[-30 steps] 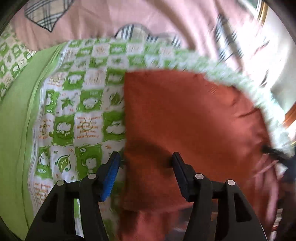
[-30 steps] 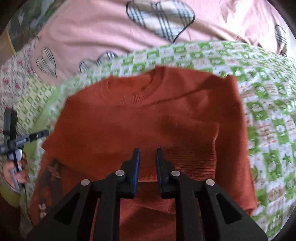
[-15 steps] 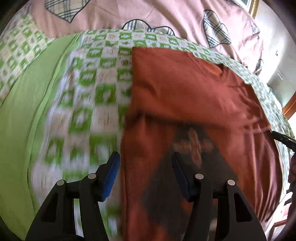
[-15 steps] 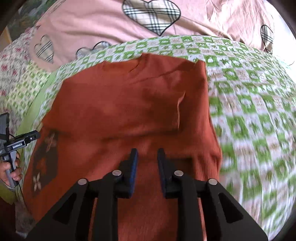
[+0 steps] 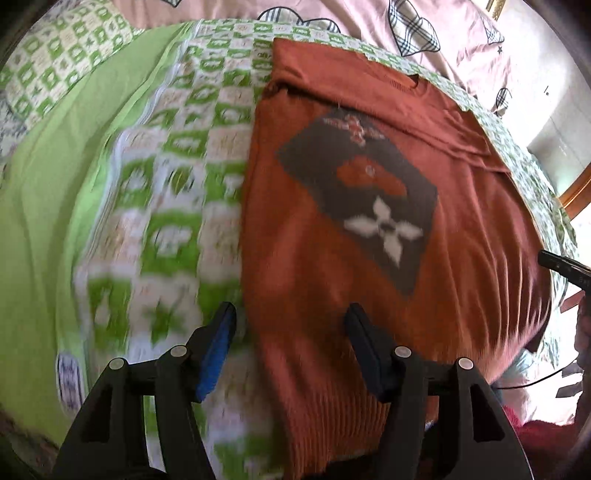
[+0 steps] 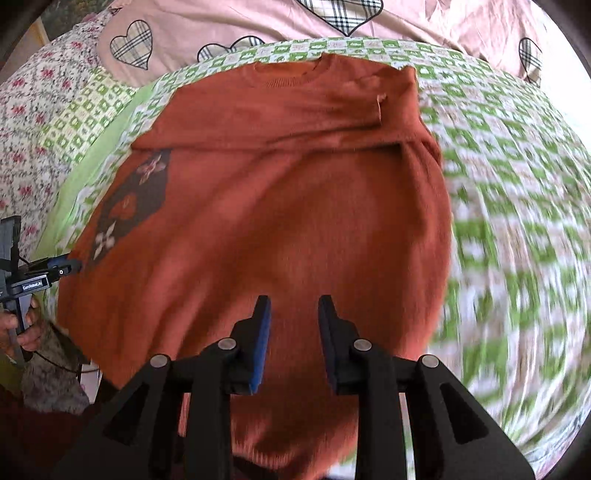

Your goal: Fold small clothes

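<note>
Directly ahead of both claws lies the orange sweater [image 6: 280, 206], spread on the green checked blanket [image 6: 517, 206] that covers the bed, its neckline at the far end and its ribbed hem nearest the claws. The left claw [image 5: 290, 347] stands wide apart, empty, straddling the sweater's left edge: its blue-padded finger is over the blanket, the other over the knit. The dark diamond patch [image 5: 365, 195] with a white flower sits ahead of it and slightly to its right. The right claw [image 6: 294, 339] is parted by a narrower gap, holding nothing, poised over the lower middle of the sweater near the hem. A sleeve [image 6: 280, 114] is folded across the chest, well ahead of that claw. Beyond the sweater's collar lies the pink bedding [image 6: 236, 26] with plaid hearts.
</note>
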Motion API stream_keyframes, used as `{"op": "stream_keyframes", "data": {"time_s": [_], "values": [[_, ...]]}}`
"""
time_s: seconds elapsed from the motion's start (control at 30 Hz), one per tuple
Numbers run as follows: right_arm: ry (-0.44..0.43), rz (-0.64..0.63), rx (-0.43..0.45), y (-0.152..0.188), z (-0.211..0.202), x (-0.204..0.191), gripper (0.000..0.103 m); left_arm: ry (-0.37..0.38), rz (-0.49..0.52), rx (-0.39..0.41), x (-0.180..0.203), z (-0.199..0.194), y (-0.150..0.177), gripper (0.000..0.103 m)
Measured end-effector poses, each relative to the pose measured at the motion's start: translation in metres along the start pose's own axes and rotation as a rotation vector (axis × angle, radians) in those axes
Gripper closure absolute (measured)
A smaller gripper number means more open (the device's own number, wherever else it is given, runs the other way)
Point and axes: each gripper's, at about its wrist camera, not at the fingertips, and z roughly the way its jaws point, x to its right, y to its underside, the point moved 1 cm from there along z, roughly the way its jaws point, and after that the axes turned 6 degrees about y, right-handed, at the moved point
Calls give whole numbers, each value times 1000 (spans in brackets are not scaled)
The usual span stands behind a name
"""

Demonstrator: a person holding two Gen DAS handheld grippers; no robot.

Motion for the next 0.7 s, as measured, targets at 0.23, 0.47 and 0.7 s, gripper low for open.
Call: {"op": "stream_keyframes", "data": {"time_s": [0.23,0.47,0.7], "values": [[16,51,-42,47,-22,19,73,9,-14,-18,-6,-9,20,39],[22,131,-68,71,-24,40,71,42,6,-30,-3,-6,20,41],[-54,63,-67,66,-8,8,69,65,35,-73,0,-3,21,41]]}}
